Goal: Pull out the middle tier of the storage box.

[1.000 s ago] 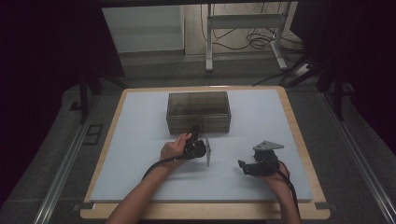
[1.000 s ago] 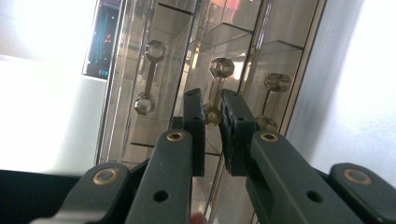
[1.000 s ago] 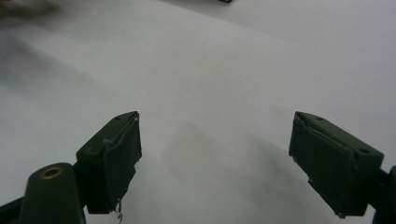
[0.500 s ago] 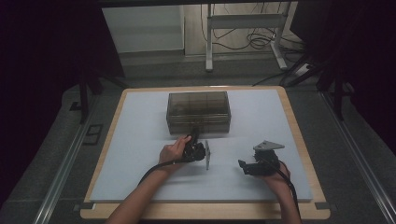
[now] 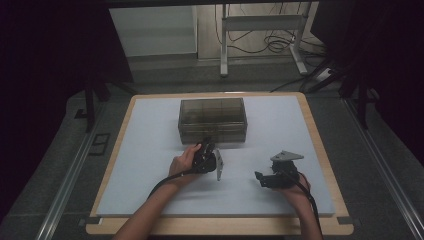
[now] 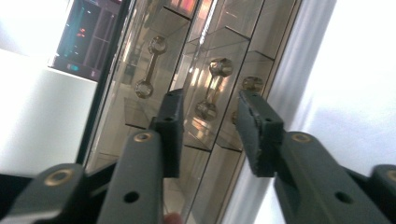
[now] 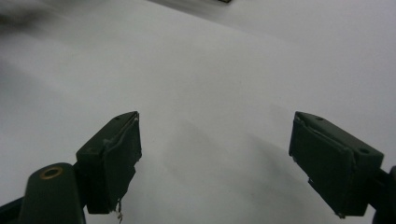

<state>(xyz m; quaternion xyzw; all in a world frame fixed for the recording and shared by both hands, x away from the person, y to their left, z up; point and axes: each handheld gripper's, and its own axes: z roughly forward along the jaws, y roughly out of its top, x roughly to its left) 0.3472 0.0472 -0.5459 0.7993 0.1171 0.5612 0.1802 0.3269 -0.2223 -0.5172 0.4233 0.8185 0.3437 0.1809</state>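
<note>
Between the jaws of our left gripper we see a small dumbbell-shaped handle on the front of the smoky transparent box. The jaws stand a little apart with the handle in the gap, and no pad presses on it. They have just been opening: in the earlier frames they were pressed together at this same spot on the box front. In the high view the left gripper lies just at the near face of the box, and the hand holding it has hardly shifted.

The jaws of our right gripper are spread wide over the bare white mat, with nothing between them. In the high view the right gripper rests toward the near right corner of the mat, well apart from the box, where it was before.

The box stands at the middle of the mat's far edge, its place unchanged. A second handle shows on its front, and inner dividers show through the walls. We can read no brand, label or writing on anything.
</note>
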